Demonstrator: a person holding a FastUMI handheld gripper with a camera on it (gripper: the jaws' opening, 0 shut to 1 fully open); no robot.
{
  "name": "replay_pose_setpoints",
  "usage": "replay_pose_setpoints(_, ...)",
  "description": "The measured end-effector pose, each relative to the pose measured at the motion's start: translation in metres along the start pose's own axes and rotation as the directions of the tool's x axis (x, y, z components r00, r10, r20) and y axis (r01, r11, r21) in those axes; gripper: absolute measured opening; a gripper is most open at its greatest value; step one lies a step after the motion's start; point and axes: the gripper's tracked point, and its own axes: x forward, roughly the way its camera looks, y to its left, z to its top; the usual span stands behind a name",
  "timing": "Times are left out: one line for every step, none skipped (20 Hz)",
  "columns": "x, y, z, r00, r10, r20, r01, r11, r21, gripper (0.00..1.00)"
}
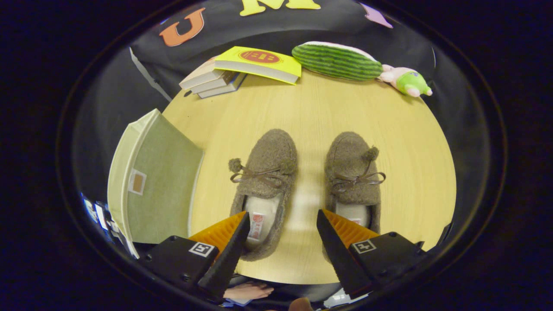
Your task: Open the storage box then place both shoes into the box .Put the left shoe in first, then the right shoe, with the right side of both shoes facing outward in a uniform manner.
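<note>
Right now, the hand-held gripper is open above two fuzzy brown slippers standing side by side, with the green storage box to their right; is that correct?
Nearly: the green storage box lies to the left of the slippers, not the right, as the gripper view shows. The hand-held gripper is open above the left slipper and right slipper, side by side.

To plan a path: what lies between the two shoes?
Only bare table between left shoe and right shoe, in the gripper view; the open gripper hovers above.

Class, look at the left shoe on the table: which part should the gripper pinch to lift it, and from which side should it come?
Probably the heel rim of the left shoe, coming from above and behind. The shoe lies flat, sole down, toe pointing away, and its opening faces up near the fingers, so one finger could slip inside and one outside that wall. The gripper is open and holds nothing.
</note>
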Motion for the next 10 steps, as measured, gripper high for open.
replay_pose_setpoints(0.004, 0.002, -0.002, 1.0, 0.012, -0.011, -0.011, 1.0, 0.01, 0.97)
replay_pose_setpoints(0.009, 0.005, -0.002, 0.999, 0.031, -0.025, -0.03, 0.999, 0.02, 0.95)
replay_pose_setpoints(0.014, 0.007, -0.005, 0.998, 0.044, -0.039, -0.043, 0.999, 0.032, 0.89)
replay_pose_setpoints(0.019, 0.008, -0.006, 0.997, 0.053, -0.051, -0.051, 0.998, 0.044, 0.83)
replay_pose_setpoints(0.024, 0.008, -0.007, 0.996, 0.059, -0.064, -0.056, 0.997, 0.058, 0.75)
replay_pose_setpoints(0.029, 0.008, -0.009, 0.995, 0.068, -0.077, -0.062, 0.995, 0.079, 0.68)
replay_pose_setpoints(0.032, 0.009, -0.01, 0.992, 0.085, -0.089, -0.076, 0.992, 0.098, 0.61)
replay_pose_setpoints(0.036, 0.011, -0.011, 0.99, 0.103, -0.099, -0.091, 0.989, 0.115, 0.54)
replay_pose_setpoints(0.038, 0.011, -0.01, 0.988, 0.119, -0.099, -0.106, 0.985, 0.134, 0.46)
replay_pose_setpoints(0.039, 0.012, -0.01, 0.986, 0.132, -0.099, -0.115, 0.98, 0.16, 0.42)
